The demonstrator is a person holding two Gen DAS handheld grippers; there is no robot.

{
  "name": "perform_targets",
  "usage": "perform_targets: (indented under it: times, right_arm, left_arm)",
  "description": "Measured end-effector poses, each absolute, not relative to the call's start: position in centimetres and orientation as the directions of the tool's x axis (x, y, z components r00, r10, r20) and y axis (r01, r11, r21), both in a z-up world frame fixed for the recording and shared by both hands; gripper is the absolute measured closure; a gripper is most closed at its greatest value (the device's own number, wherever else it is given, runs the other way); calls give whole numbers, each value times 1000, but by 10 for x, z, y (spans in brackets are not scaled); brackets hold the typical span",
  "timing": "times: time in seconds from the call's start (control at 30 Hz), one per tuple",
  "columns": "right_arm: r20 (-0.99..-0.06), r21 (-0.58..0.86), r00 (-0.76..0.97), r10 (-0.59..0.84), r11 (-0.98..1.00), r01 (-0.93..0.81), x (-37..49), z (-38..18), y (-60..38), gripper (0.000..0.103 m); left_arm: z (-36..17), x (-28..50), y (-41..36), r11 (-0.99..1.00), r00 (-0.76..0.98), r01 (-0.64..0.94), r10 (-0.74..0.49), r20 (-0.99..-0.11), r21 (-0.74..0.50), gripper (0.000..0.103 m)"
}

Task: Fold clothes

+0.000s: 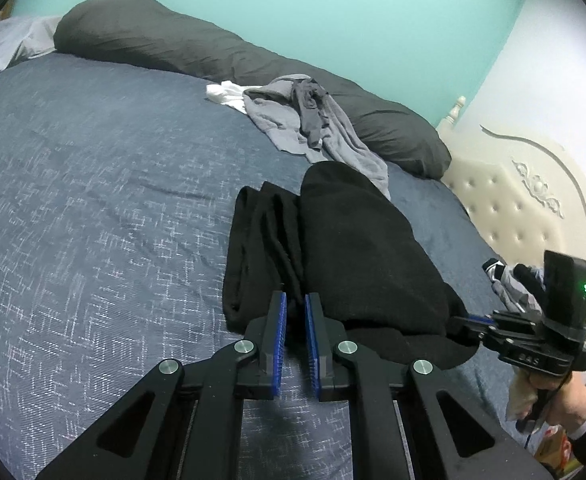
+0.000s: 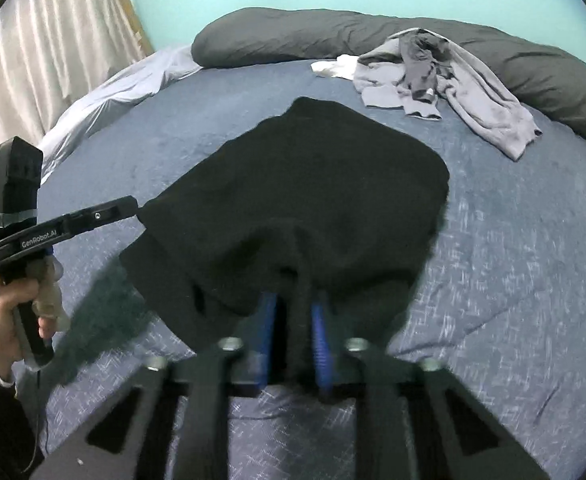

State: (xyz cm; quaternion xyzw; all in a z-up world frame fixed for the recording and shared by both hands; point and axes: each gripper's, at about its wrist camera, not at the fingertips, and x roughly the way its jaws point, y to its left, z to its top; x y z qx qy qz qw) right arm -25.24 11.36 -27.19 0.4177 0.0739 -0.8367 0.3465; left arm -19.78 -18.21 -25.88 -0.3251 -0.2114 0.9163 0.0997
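A black garment (image 1: 365,248) (image 2: 313,184) lies partly folded on the blue bedspread (image 1: 93,200) (image 2: 513,280), its near edge raised. My left gripper (image 1: 295,305) is shut on a bunched edge of it, with dark cloth between the blue pads (image 1: 280,312). In the right wrist view the left gripper (image 2: 135,208) meets the garment's left corner. My right gripper (image 2: 293,308) is shut on the near hem, and a strand of black cloth runs down between its pads (image 2: 320,320). From the left wrist view the right gripper (image 1: 467,320) sits at the garment's right corner, fingertips hidden in the cloth.
A heap of grey clothes (image 1: 313,120) (image 2: 453,80) with a white piece (image 1: 225,94) (image 2: 333,67) lies beyond the garment, against a long dark pillow (image 1: 153,36) (image 2: 293,32). A cream tufted headboard (image 1: 513,208) bounds one side. A curtain (image 2: 45,40) and a pale sheet (image 2: 113,92) bound the other.
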Motion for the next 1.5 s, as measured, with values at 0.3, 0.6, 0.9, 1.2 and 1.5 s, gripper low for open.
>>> perform_targets:
  times: [0.3, 0.6, 0.9, 1.2, 1.5]
  right_arm:
    - [-754, 172, -384, -532, -726, 666, -243, -268, 130, 98]
    - [-719, 248, -409, -563, -757, 605, -252, -256, 138, 95]
    - [-655, 273, -484, -580, -779, 565, -254, -233, 138, 95]
    - [-679, 301, -481, -555, -808, 506, -273, -242, 124, 92]
    - [-754, 306, -408, -515, -825, 476, -280, -270, 122, 85]
  left_arm:
    - [-261, -199, -182, -893, -765, -26, 307, -566, -450, 92]
    - [-280, -203, -209, -844, -753, 77, 300, -586, -531, 91]
    - [-305, -209, -224, -777, -727, 159, 325, -605, -609, 90]
    - [-321, -219, -224, -744, -711, 212, 327, -622, -634, 90]
    - [-320, -220, -224, -744, -711, 218, 323, -625, -632, 90]
